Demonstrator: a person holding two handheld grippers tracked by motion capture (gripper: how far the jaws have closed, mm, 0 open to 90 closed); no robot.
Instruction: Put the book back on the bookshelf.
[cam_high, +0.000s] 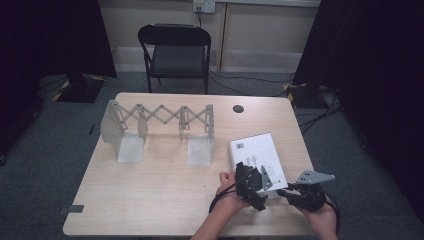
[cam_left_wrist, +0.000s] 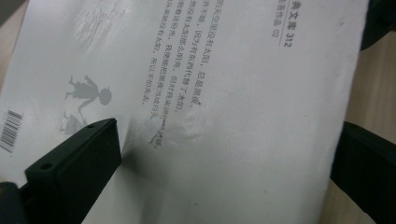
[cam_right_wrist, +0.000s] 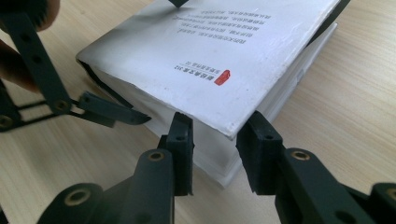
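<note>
Left gripper (cam_high: 251, 186): black linkage body, flat black jaws with small round holes, black cable looped below the wrist. Right gripper (cam_right_wrist: 215, 144): black, rectangular jaw blocks on bars with brass-ringed pivot holes (three visible), grey three-cornered plate (cam_high: 312, 176) on top. Forearms bare; no sleeves in view.

Folding rack (cam_high: 159, 131) stands on table (cam_high: 150, 200); chair (cam_high: 175, 50) behind.
</note>
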